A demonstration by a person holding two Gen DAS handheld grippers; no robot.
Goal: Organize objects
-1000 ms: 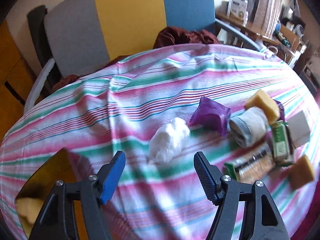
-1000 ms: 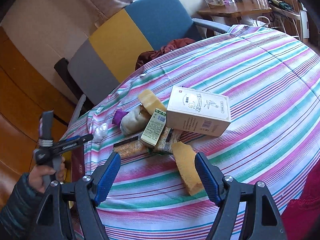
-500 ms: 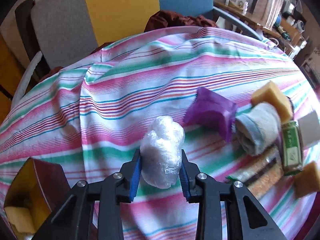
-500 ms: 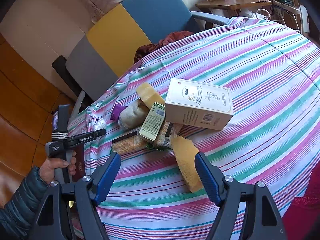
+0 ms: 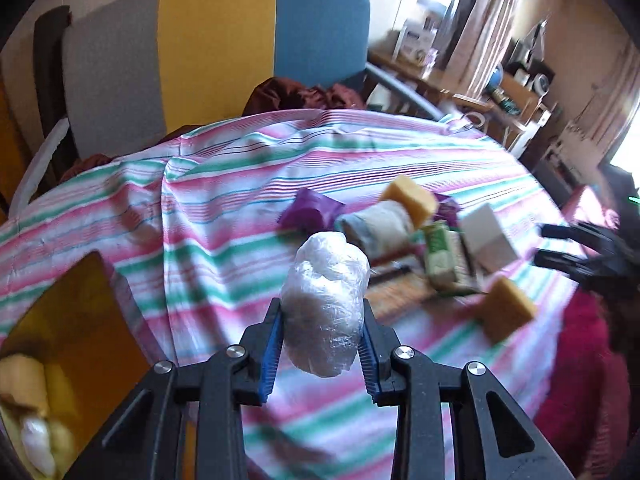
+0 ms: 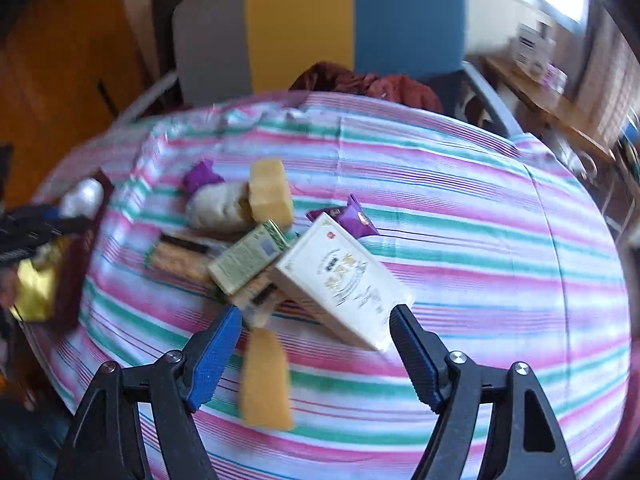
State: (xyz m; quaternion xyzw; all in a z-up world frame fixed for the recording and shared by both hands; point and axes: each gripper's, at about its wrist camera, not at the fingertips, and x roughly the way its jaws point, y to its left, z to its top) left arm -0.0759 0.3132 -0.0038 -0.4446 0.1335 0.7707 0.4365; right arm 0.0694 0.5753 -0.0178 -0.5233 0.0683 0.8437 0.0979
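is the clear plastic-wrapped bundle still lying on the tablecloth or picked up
Picked up. The plastic-wrapped bundle is clamped between the left tongs, and hangs clear above the striped tablecloth.

The left tool [image 5: 322,344] clamps a clear plastic-wrapped bundle [image 5: 325,306] above the striped desk [image 5: 224,216], with the open box [image 5: 80,320] to its left.

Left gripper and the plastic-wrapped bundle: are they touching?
Touching. The left wrist view shows the left gripper shut on the plastic-wrapped bundle, both blue pads pressed against its sides.
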